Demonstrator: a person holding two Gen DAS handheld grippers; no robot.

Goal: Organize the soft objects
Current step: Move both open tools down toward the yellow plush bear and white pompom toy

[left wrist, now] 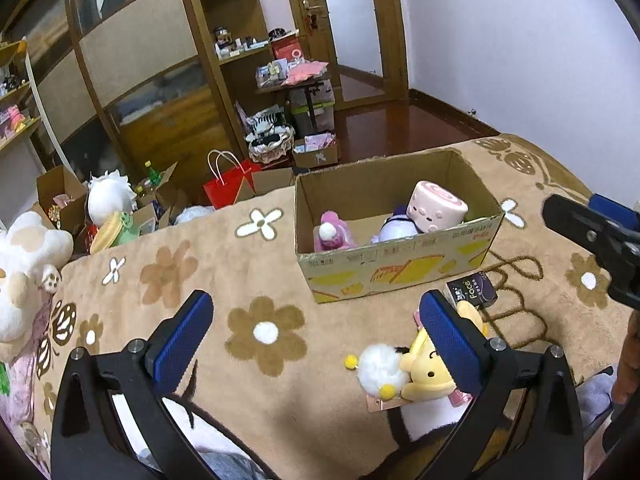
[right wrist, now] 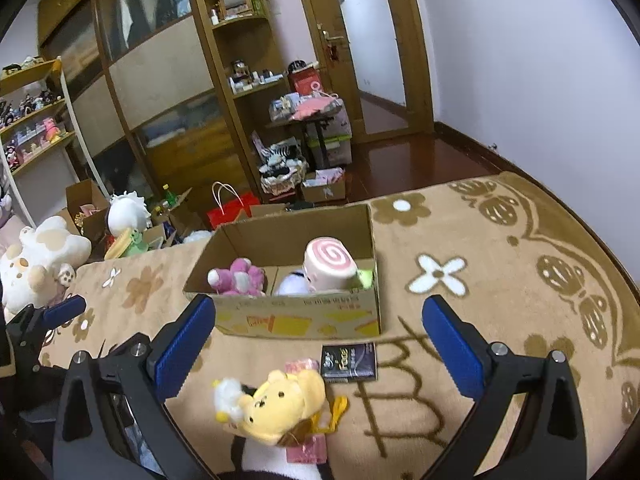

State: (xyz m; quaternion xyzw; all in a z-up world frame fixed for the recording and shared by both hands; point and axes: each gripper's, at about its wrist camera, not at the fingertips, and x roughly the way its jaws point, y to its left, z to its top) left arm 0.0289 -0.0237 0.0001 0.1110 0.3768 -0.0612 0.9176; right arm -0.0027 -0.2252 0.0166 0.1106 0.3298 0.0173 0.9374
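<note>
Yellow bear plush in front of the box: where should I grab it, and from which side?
Probably grip the yellow bear plush across its round head, coming down from above with the open right gripper. It lies flat on the blanket; the head is the bulkiest part. Avoid the attached white pompom.

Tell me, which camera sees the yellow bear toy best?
The right wrist view: the yellow bear toy lies in the open, face showing. In the left wrist view, a blue pad covers part of it.

Tan blanket [right wrist: 500, 240] with brown and white flowers; yellow plush [right wrist: 280, 404]; pink swirl toy [right wrist: 328, 264].
</note>
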